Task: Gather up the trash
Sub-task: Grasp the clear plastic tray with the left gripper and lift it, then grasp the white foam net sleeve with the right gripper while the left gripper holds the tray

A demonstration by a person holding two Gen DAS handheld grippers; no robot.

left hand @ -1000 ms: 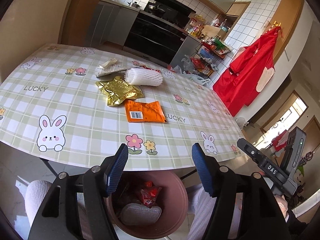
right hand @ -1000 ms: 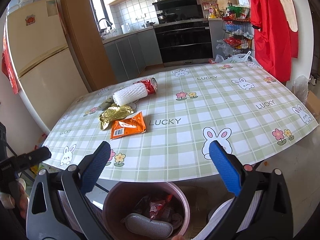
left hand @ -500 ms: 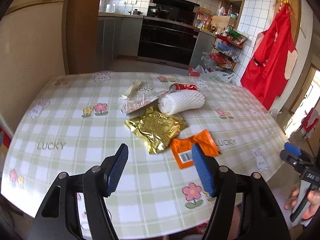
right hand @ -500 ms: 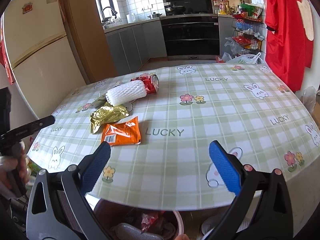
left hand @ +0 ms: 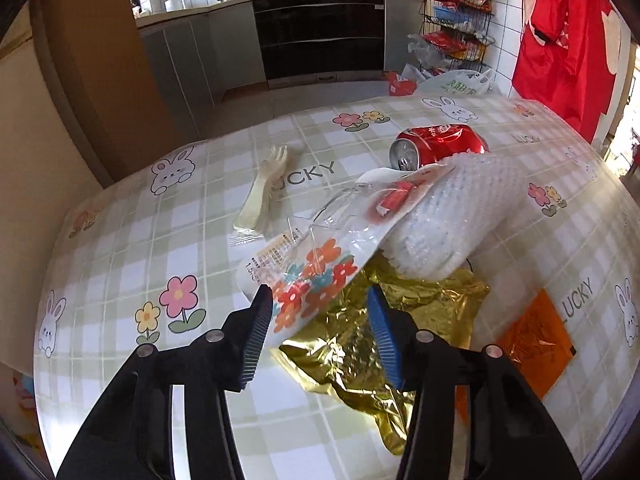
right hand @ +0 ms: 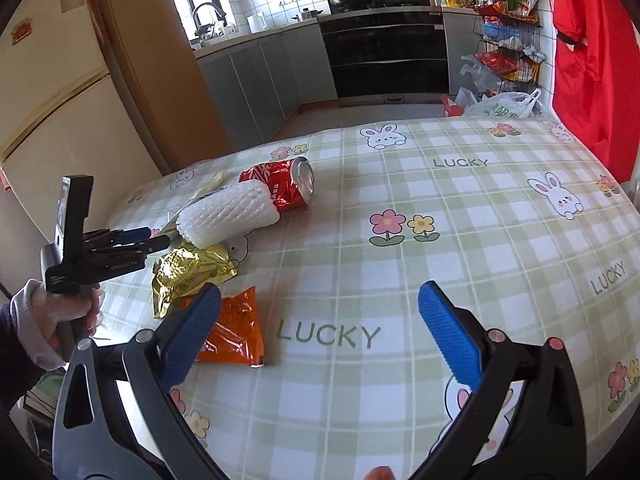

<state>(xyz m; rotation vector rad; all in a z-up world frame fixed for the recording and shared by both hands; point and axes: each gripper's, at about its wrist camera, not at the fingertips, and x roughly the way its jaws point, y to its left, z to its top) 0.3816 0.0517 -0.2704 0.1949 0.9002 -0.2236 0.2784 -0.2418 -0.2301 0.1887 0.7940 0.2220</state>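
Trash lies on the table's checked cloth point(left hand: 120, 248). My left gripper point(left hand: 318, 322) is open, its fingers on either side of the near end of a clear flower-printed wrapper point(left hand: 320, 256). Under the wrapper lie a gold foil bag point(left hand: 360, 344) and a white foam net sleeve point(left hand: 452, 216). A red can point(left hand: 440, 144) lies on its side behind, a wrapped plastic fork point(left hand: 264, 192) to the left, an orange packet point(left hand: 536, 340) to the right. My right gripper point(right hand: 320, 328) is open and empty above the cloth, its left finger over the orange packet point(right hand: 236, 332). The left gripper point(right hand: 148, 238) shows there too.
Kitchen cabinets and a black oven point(right hand: 384, 56) stand behind the table. A wire rack with bags point(right hand: 504, 52) and a red apron point(right hand: 592, 60) are at the right. A fridge point(right hand: 48, 92) stands at the left. The table's far edge point(right hand: 440, 120) borders open floor.
Both grippers rose from over the pink bin below the table edge and moved forward over the table. The left gripper now straddles the flower-printed wrapper. The bin is out of view.
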